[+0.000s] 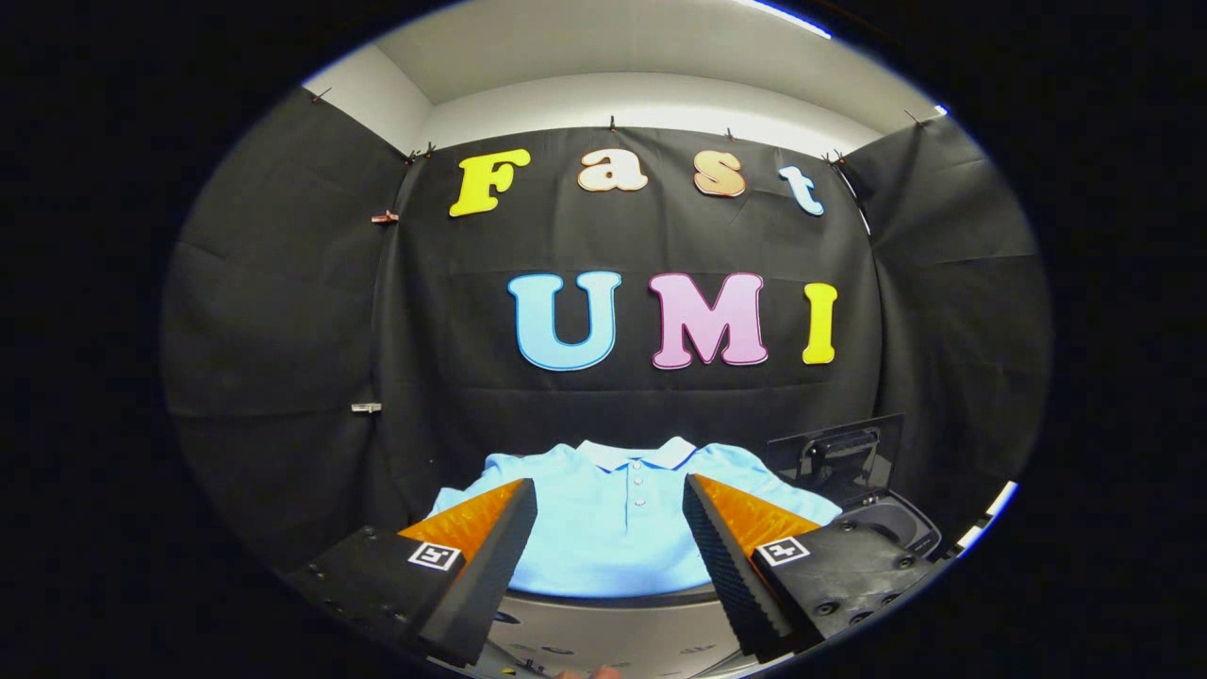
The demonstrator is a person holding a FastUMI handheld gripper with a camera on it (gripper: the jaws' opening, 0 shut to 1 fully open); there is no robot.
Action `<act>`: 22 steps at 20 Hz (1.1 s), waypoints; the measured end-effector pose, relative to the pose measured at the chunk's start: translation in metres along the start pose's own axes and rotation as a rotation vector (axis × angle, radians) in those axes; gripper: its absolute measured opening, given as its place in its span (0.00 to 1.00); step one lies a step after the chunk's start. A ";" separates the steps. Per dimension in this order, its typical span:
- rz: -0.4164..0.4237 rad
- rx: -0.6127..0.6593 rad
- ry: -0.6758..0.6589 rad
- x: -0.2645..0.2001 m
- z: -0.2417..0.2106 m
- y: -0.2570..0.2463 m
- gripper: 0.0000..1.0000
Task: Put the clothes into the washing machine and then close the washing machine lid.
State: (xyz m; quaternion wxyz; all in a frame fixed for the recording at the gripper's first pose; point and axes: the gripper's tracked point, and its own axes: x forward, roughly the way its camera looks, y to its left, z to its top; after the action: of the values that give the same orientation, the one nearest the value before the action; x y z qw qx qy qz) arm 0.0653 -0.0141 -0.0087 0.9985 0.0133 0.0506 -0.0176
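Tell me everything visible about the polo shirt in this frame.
The polo shirt is light blue with a white collar and a short buttoned placket, apparently soft knit fabric. It lies flat, front up, collar towards the booth wall, on a dark surface. It sits ahead of and between the fingers of the open hand-held gripper, which do not grip it. To its right is the washing machine, lid raised.

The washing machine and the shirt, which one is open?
The washing machine, right of the fingers: its dark lid stands up. The light blue polo shirt lies flat, buttoned, beyond the open gripper.
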 end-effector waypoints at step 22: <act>-0.080 0.000 0.750 0.182 -0.088 -0.036 0.99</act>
State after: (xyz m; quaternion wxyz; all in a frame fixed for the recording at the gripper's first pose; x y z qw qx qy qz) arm 0.2364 -0.0534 -0.1158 0.9091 0.0170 0.4131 -0.0503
